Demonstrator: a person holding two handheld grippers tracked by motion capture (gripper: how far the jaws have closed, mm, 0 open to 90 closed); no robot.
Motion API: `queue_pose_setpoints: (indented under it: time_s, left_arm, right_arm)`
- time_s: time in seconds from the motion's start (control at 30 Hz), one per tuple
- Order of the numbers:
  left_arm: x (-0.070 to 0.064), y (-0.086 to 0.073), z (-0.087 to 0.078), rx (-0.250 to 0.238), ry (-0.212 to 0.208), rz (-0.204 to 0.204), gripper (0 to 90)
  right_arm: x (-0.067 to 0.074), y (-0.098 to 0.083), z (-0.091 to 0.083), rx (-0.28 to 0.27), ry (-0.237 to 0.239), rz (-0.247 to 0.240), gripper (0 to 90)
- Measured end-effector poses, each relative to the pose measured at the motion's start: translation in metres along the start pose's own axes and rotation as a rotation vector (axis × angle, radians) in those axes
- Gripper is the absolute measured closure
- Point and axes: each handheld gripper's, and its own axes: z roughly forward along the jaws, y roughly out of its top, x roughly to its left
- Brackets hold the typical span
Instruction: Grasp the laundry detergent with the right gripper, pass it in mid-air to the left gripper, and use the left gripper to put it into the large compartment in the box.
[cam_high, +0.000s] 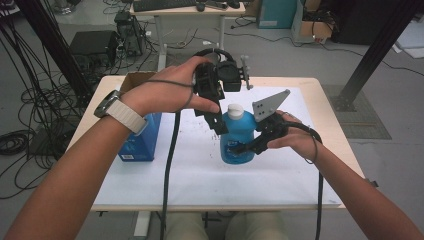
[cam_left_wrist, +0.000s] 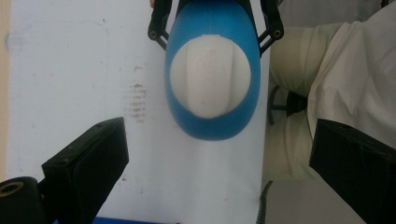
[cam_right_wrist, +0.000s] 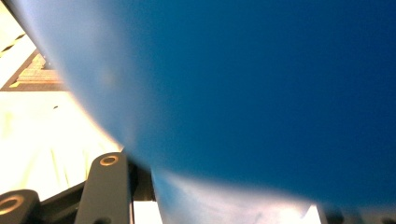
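Risk: bottle (cam_high: 239, 134) may tip or twist if the left claw (cam_left_wrist: 210, 163) bears on the cap (cam_left_wrist: 210, 77) off-centre, the right claw's hold being low.
Left claw: spread wide, empty; cap directly beneath, apart.
Right claw (cam_high: 248, 146): clamped on bottle body, upright on sheet (cam_high: 200, 170).

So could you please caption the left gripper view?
Open left gripper above white-capped blue plastic bottle, gripped by right gripper.
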Motion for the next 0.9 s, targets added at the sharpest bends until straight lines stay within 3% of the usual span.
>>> queue_pose_setpoints:
  time_s: [0.9]
  left_arm:
    - [0.0027, 0.0051, 0.0053, -0.011, -0.003, -0.004, 5.3]
  right_arm:
    - [0.001, 0.0009, 0.0037, 0.015, -0.006, -0.012, 42.6]
